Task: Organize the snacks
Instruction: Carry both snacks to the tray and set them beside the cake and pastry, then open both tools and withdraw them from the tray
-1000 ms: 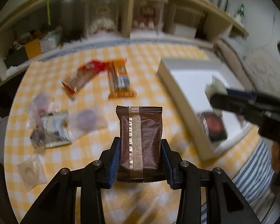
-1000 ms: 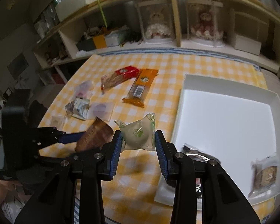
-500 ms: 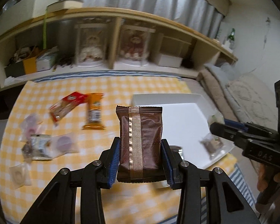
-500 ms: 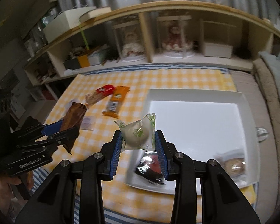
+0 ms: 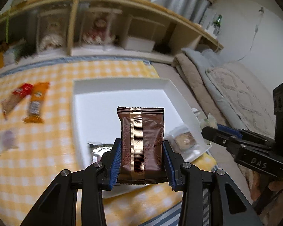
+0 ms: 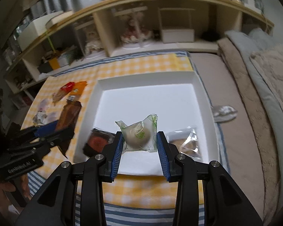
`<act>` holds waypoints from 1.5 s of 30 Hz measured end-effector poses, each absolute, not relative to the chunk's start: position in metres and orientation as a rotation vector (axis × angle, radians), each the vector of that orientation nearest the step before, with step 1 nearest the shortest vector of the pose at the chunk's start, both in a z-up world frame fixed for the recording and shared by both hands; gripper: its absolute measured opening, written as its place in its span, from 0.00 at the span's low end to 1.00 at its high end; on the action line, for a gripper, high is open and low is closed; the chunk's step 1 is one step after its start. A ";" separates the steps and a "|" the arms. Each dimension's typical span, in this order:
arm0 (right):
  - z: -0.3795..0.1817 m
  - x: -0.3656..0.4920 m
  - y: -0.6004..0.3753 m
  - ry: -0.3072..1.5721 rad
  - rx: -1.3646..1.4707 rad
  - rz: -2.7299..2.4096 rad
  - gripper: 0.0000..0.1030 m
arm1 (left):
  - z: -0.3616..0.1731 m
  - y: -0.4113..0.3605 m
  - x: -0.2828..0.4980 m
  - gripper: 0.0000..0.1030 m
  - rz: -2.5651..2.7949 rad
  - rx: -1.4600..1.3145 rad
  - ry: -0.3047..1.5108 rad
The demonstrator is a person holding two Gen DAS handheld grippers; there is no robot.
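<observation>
Two loads above the tray (image 6: 201, 101): left tool (image 5: 141, 151) clamps brown packet (image 5: 142, 141), right tool (image 6: 138, 141) clamps bun (image 6: 138, 135); lower each onto bare floor, clear of the snacks already inside, before releasing.

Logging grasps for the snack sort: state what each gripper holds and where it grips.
Left gripper clamps the brown snack packet by the side edges of its lower half. Right gripper pinches the clear-wrapped round pastry across its sides.
</observation>
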State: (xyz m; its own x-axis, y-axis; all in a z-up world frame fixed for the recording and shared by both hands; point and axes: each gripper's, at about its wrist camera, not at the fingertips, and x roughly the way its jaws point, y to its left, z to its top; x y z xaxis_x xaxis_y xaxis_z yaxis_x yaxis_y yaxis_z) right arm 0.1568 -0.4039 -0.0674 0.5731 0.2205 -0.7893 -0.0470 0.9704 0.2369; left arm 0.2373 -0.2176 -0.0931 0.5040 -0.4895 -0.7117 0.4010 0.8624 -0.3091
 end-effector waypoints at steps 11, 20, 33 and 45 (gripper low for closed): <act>-0.093 0.167 -0.423 1.014 0.250 0.197 0.36 | -0.164 -0.271 0.301 0.40 -0.552 -0.208 1.091; -0.121 0.180 -0.414 1.120 0.271 0.223 0.36 | -0.189 -0.281 0.339 0.40 -0.508 -0.218 1.123; -0.132 0.185 -0.424 1.151 0.350 0.174 0.47 | -0.173 -0.285 0.318 0.55 -0.544 -0.133 1.050; -0.126 0.168 -0.429 1.172 0.339 0.156 0.68 | -0.148 -0.249 0.273 0.69 -0.533 -0.111 1.034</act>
